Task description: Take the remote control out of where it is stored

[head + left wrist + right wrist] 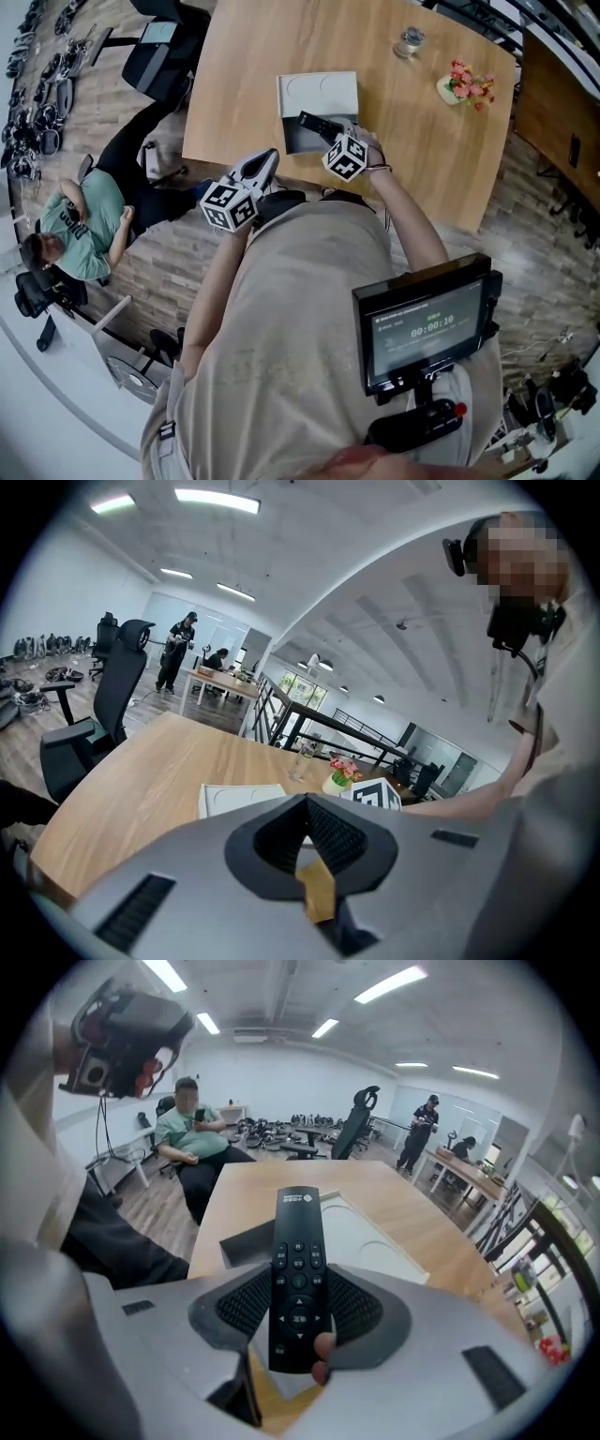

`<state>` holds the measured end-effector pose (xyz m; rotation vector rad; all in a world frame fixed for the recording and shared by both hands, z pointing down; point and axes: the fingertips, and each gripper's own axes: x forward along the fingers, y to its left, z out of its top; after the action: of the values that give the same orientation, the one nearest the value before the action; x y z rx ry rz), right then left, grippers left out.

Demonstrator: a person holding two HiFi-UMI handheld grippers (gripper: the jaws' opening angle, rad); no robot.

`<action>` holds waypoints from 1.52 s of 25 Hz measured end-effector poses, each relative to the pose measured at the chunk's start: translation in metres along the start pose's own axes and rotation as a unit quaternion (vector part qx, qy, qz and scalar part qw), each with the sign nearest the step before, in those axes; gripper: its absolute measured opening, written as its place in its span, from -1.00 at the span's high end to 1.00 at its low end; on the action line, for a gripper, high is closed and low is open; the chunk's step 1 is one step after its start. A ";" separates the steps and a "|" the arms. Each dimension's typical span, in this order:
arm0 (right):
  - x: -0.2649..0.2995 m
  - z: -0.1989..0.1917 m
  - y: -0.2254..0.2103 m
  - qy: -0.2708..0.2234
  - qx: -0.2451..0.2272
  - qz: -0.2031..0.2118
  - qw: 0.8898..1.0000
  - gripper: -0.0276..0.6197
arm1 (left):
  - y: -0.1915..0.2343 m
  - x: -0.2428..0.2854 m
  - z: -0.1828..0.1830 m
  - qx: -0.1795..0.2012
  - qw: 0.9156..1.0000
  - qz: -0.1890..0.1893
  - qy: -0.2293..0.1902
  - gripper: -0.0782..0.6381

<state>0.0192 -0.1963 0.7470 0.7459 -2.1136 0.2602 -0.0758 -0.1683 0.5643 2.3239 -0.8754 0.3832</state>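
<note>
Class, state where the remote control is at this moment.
In the right gripper view, the remote control sits clamped in the right gripper, over the white box.

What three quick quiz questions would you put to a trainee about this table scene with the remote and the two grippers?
1. True or false: the right gripper is shut on the remote control.
2. What stands on the wooden table not far from the flower pot? A) a laptop B) a clear glass container C) a mug
3. Fill in: the left gripper holds ____.
Key: 1 true; 2 B; 3 nothing, its jaws are together.
</note>
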 end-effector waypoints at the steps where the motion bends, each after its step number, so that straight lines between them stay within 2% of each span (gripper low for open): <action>1: -0.008 0.007 -0.004 -0.012 0.019 -0.003 1.000 0.33 | -0.001 0.003 0.002 0.002 1.000 -0.004 0.001 0.77; 4: -0.031 0.029 -0.016 -0.050 0.074 -0.010 0.996 0.33 | 0.003 0.012 0.008 0.006 1.000 -0.016 0.003 0.76; 7: -0.055 0.045 -0.028 -0.083 0.109 -0.025 0.990 0.33 | 0.002 0.019 0.019 0.011 1.000 -0.029 -0.001 0.76; 13: -0.111 0.067 -0.043 -0.129 0.149 -0.071 0.978 0.33 | -0.011 0.018 0.041 0.023 0.998 -0.064 -0.009 0.76; 20: -0.150 0.098 -0.051 -0.161 0.188 -0.125 0.961 0.33 | -0.010 0.007 0.067 0.028 0.993 -0.116 -0.013 0.77; 25: -0.173 0.124 -0.047 -0.181 0.222 -0.171 0.943 0.33 | -0.008 -0.010 0.088 0.039 0.985 -0.167 -0.010 0.76; 31: -0.209 0.138 -0.056 -0.219 0.264 -0.224 0.912 0.33 | -0.009 -0.011 0.106 0.047 0.976 -0.214 -0.006 0.76; 38: -0.247 0.140 -0.040 -0.219 0.317 -0.278 0.880 0.33 | -0.005 -0.027 0.122 0.043 0.964 -0.263 -0.020 0.77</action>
<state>0.0627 -0.1861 0.4632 1.9133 -2.1045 0.5102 -0.0864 -0.2299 0.4562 2.5336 -0.2340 0.1472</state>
